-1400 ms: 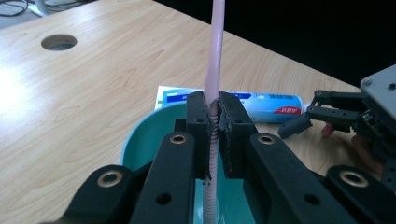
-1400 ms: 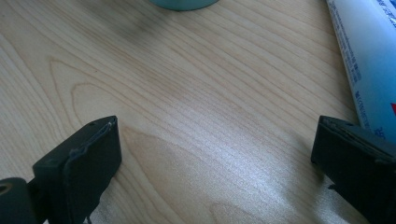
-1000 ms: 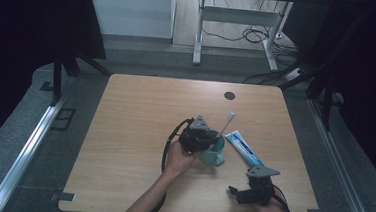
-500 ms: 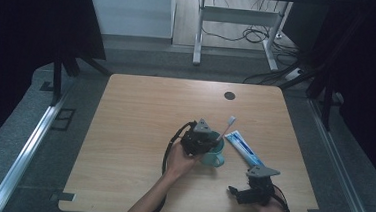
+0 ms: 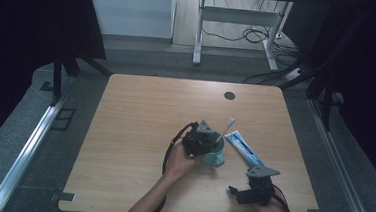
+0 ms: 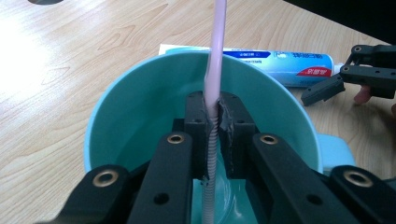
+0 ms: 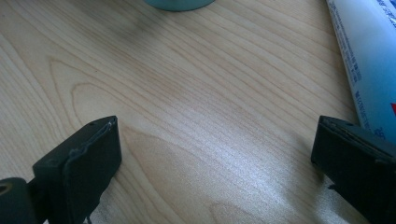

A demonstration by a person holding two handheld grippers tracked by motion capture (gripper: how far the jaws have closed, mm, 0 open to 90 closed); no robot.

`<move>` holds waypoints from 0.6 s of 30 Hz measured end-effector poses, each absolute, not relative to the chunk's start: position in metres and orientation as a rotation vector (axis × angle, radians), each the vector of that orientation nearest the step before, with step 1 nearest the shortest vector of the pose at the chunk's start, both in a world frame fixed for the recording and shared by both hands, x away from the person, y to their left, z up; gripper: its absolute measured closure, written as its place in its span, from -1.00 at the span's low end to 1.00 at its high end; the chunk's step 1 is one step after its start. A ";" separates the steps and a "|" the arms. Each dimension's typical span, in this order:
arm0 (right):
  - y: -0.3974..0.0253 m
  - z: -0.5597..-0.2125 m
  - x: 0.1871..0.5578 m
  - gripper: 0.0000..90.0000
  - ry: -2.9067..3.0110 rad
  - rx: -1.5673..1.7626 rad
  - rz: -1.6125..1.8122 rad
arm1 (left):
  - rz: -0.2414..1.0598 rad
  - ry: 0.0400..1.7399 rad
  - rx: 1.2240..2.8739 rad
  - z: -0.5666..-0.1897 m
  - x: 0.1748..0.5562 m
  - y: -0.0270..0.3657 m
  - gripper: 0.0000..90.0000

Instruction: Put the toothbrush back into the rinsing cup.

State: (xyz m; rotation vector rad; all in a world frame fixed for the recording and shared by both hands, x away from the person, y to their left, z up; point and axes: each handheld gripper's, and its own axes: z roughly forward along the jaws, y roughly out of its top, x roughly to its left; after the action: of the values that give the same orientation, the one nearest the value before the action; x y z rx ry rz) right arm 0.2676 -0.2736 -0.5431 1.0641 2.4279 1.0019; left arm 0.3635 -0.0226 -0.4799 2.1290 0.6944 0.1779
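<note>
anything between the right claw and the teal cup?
Nothing: bare wood of the table runs from the open right claw to the teal cup in the right gripper view. The toothpaste tube lies off to one side.

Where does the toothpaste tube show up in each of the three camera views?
High view: the toothpaste tube lies flat right of centre, beside the teal cup.
Left gripper view: upper right, behind the cup's rim.
Right gripper view: along the right edge, above the right-hand jaw.
Shared landmark: the teal cup, top centre in the right gripper view.
</note>
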 end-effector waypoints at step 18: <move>-0.274 -0.543 0.268 -0.97 2.429 1.061 1.000 | 0.183 0.689 2.131 -0.476 0.363 -0.023 0.51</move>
State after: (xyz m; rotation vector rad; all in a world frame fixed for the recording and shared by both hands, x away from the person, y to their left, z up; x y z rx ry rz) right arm 0.2677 -0.2736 -0.5431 1.0605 2.4295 1.0005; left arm 0.3626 -0.0232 -0.4759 2.1312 0.6892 0.1825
